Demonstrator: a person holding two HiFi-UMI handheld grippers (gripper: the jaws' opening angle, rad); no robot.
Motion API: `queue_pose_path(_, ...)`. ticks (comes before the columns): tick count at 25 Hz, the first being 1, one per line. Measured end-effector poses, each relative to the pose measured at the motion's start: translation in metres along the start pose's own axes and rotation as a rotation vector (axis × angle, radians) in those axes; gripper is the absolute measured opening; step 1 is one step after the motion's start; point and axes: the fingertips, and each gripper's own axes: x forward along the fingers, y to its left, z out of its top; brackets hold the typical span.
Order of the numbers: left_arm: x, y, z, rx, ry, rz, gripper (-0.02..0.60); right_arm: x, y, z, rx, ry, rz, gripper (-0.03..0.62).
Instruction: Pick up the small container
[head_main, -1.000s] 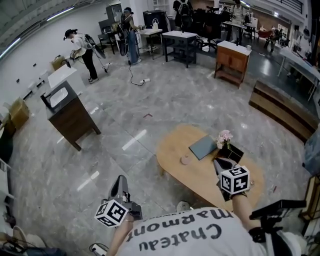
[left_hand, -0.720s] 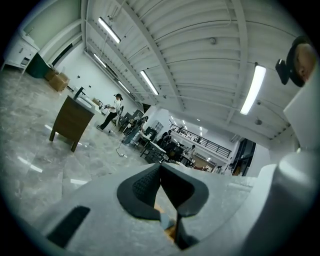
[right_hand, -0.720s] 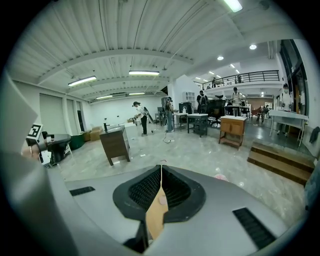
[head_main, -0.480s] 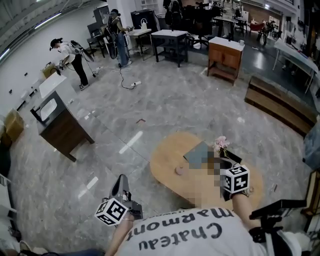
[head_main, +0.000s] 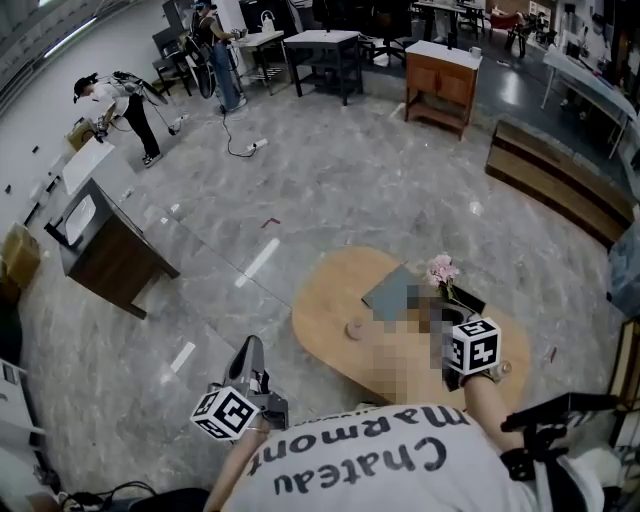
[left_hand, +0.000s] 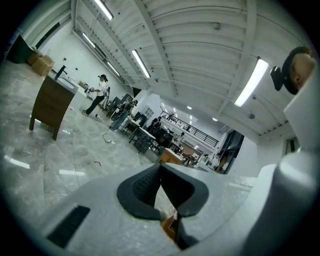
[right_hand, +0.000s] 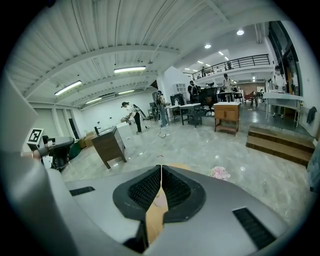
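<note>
Your left claw (left_hand: 160, 167) is closed, its dark pads meeting at the tips with nothing between them. In the head view it hangs over the grey marble floor (head_main: 180, 300), off the left end of the oval wooden desk (head_main: 325, 300), pointing roughly level into the room.

Your right claw (right_hand: 161, 169) is also closed and empty. Its pads touch at the tips, and only the desk's wood shows through the narrow slit below them. Its marker cube (head_main: 472, 345) sits above the near right part of the desk, but a blurred patch covers the jaws in the head view.

The small container (head_main: 353, 329) stands on the desk's left half, near the front edge, a low round pale thing. It is untouched by either claw: the left one is well apart from it over the floor, and the right one is further along the desk to its right.

Behind the container lies a flat grey book (head_main: 388, 292). Just right of that, pink flowers (head_main: 441, 268) rise from a dark box (head_main: 468, 299), close to your right claw. A dark wooden cabinet (head_main: 105, 250) stands well away on the floor to the left.
</note>
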Motion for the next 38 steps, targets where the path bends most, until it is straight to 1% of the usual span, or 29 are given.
queue_pose_path(3,0.021,0.002,-0.005,0.013,0.028,-0.022,0.015,0.014,-0.008,-0.003,0.013,0.017,-0.001,0.014)
queue_pose_path(7,0.044,-0.002,-0.013,0.069,0.048,-0.078,0.015,0.034,-0.016,-0.009,0.032,0.038,-0.007,0.014)
queue_pose_path(13,0.066,0.009,-0.046,0.106,0.138,-0.119,0.015,0.067,-0.011,-0.037,0.055,0.091,-0.001,0.014)
queue_pose_path(16,0.078,0.009,-0.055,0.105,0.177,-0.139,0.015,0.08,-0.006,-0.045,0.071,0.12,-0.002,0.014)
queue_pose_path(19,0.088,0.016,-0.067,0.072,0.235,-0.144,0.015,0.088,0.002,-0.058,0.099,0.161,-0.009,0.014)
queue_pose_path(21,0.096,0.026,-0.079,0.052,0.286,-0.157,0.015,0.093,0.005,-0.07,0.126,0.19,-0.029,0.014)
queue_pose_path(24,0.111,0.037,-0.097,0.068,0.386,-0.193,0.015,0.098,0.009,-0.089,0.202,0.213,-0.071,0.014)
queue_pose_path(26,0.124,0.041,-0.108,0.103,0.451,-0.23,0.015,0.104,0.009,-0.102,0.259,0.216,-0.105,0.014)
queue_pose_path(30,0.153,0.042,-0.137,0.19,0.58,-0.336,0.015,0.123,0.004,-0.135,0.389,0.223,-0.151,0.014)
queue_pose_path(33,0.176,0.04,-0.167,0.261,0.64,-0.432,0.015,0.141,-0.002,-0.155,0.481,0.21,-0.166,0.014)
queue_pose_path(36,0.189,0.04,-0.204,0.27,0.713,-0.53,0.014,0.149,0.001,-0.185,0.564,0.222,-0.187,0.014)
queue_pose_path(38,0.198,0.044,-0.229,0.298,0.76,-0.572,0.015,0.156,0.002,-0.204,0.605,0.234,-0.2,0.014)
